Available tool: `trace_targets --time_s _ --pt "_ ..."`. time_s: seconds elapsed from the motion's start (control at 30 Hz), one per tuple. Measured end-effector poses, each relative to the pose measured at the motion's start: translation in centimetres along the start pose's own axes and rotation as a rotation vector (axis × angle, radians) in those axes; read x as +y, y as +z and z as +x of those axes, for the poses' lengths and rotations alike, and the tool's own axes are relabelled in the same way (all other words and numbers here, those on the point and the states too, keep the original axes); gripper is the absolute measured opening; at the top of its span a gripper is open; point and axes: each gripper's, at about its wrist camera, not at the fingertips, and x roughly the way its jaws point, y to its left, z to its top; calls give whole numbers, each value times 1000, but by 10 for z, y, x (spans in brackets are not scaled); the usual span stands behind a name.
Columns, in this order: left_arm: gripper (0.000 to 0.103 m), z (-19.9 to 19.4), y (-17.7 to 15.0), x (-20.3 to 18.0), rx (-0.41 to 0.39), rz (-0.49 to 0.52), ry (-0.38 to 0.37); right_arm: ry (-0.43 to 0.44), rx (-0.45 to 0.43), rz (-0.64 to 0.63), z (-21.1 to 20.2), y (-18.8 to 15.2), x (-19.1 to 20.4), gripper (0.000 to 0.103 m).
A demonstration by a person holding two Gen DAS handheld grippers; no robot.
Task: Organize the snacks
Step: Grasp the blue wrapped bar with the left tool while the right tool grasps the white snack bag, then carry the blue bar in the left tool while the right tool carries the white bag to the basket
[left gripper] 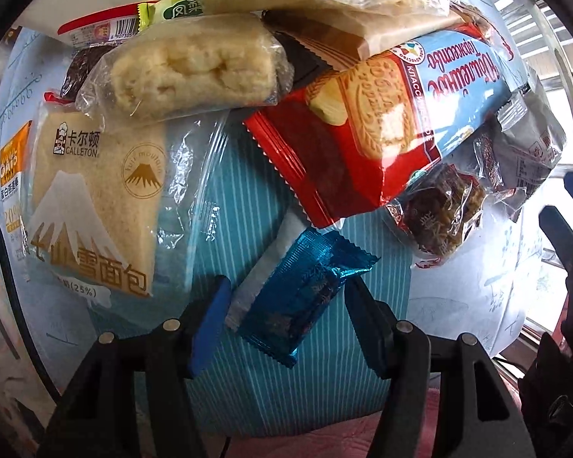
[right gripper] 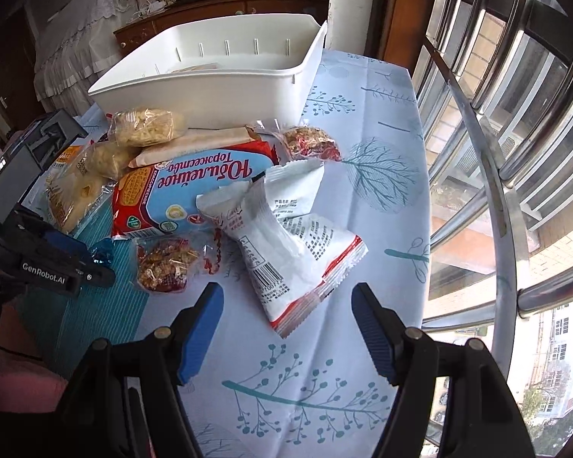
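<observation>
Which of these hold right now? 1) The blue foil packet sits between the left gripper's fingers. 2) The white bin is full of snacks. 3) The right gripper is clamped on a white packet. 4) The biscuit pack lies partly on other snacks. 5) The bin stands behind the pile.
1) True: the blue foil packet lies between the left gripper fingers, not visibly pressed.
2) False: the white bin looks almost empty.
3) False: the right gripper is open, short of the white packet.
4) True: the biscuit pack overlaps neighbours.
5) True in the right wrist view.
</observation>
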Motion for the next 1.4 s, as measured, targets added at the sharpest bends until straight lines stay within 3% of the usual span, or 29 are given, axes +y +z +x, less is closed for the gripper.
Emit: trace_targets --time_s 0.27,0.47,0.57,0.83,1.1,1.23,1.4 --pt "43 -4 -17 -19 -33 62 90 -7 -16 -5 24 20 7 70" --pt "37 -6 -24 -16 -55 40 77 -33 -14 11 41 32 4 70" --pt "35 -5 -27 -6 -67 27 68 -37 -7 4 47 35 6 70" --pt "31 -9 -41 9 -90 -31 58 -4 -13 -12 48 41 4 52" --pt "29 -13 -55 20 -116 -117 16 46 -8 14 39 45 -8 44" --pt "29 -25 -74 26 -159 -141 7 53 -10 36 33 47 -12 43" --pt "29 -57 -102 33 -272 -166 -11 49 -53 16 18 49 -10 43"
